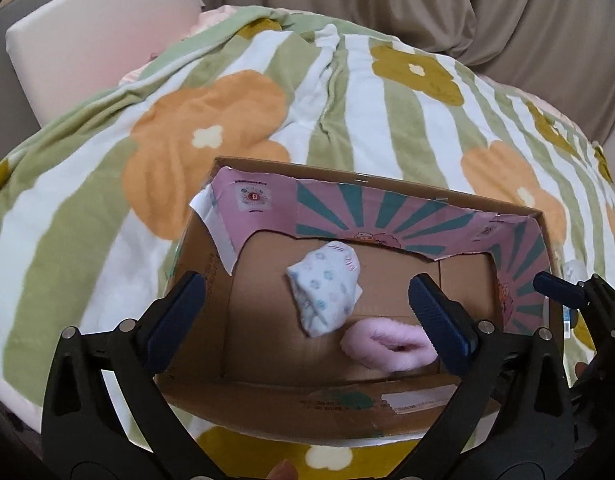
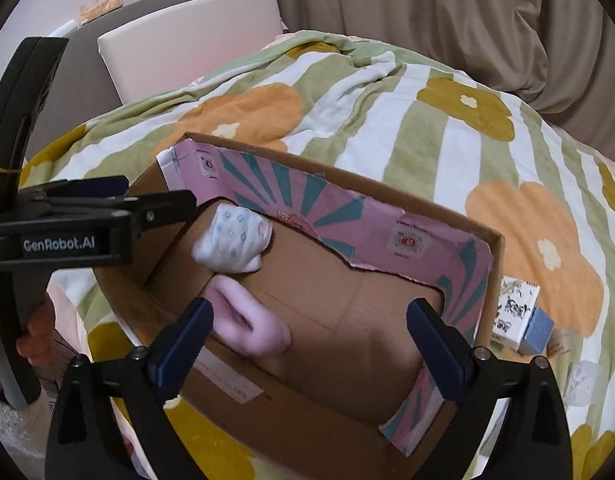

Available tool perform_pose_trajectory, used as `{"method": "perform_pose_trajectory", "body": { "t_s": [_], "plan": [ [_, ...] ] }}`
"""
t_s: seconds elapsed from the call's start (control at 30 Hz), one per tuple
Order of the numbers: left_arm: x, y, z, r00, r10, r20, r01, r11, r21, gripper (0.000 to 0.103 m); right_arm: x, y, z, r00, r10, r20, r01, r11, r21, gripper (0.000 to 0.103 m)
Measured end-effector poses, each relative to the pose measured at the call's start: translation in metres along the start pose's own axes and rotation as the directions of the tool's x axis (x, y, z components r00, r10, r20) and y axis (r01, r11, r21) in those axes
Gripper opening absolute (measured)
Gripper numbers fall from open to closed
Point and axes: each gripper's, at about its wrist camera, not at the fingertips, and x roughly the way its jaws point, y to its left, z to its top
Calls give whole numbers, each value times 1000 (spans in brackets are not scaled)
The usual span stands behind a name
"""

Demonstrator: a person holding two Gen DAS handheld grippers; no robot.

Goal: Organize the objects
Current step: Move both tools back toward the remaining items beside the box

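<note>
An open cardboard box (image 1: 211, 296) with a pink and teal printed lining stands on a flowered blanket. Inside it are a white patterned sock bundle (image 1: 325, 286), slightly blurred, and a fluffy pink sock roll (image 1: 383, 344) on the box floor. My left gripper (image 1: 307, 284) is open over the box, with nothing touching its pads. My right gripper (image 2: 311, 308) is open over the same box (image 2: 491, 248), its jaws empty. In the right wrist view the white bundle (image 2: 231, 244) is by the far wall, with the pink roll (image 2: 251, 328) just in front of it.
The striped blanket (image 1: 107, 200) with orange and mustard flowers covers a bed. A white patterned carton (image 2: 513, 310) and a small blue box (image 2: 539, 330) lie right of the cardboard box. A white padded headboard (image 1: 107, 40) and beige curtain (image 1: 507, 20) are behind.
</note>
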Motion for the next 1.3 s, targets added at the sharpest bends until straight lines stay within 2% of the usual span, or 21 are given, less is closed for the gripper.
{"method": "perform_pose_trajectory", "body": {
  "t_s": [0.1, 0.23, 0.53, 0.57, 0.7, 0.83, 0.9, 1.0, 1.13, 1.3],
  "plan": [
    [-6, 0, -2, 1000, 18, 19, -18, 1000, 5, 101, -4, 2, -2, 1000, -6, 6, 6, 1000, -5, 97],
    [-22, -5, -7, 994, 77, 81, -80, 996, 38, 101, -9, 4, -4, 1000, -10, 17, 10, 1000, -11, 97],
    [-54, -19, -7, 987, 48, 153, -61, 995, 81, 101, -27, 1, -8, 999, -10, 46, 10, 1000, -6, 97],
    [-57, -22, -7, 988, 40, 152, -54, 995, 85, 101, -30, 0, -8, 999, -12, 50, 13, 1000, -7, 97],
    [-62, -35, -7, 993, -59, 102, 50, 995, 90, 101, -44, -4, -10, 997, -28, 68, 30, 999, -14, 97],
    [-71, -47, -10, 983, -149, 104, 145, 988, 45, 101, -61, -10, -14, 995, -51, 88, 52, 999, -13, 97],
    [-78, -56, -12, 979, -157, 129, 153, 987, 46, 101, -72, -14, -17, 992, -73, 106, 75, 997, -13, 97],
    [-90, -73, -15, 977, -122, 175, 105, 989, 101, 101, -89, -22, -22, 985, -114, 131, 116, 993, -13, 97],
    [-104, -96, -19, 978, -91, 187, 56, 982, 181, 101, -116, -41, -31, 982, -107, 158, 107, 994, 5, 97],
    [-130, -126, -25, 952, -196, 236, 142, 963, 230, 101, -152, -67, -47, 971, -138, 196, 138, 990, 13, 97]
  ]
}}
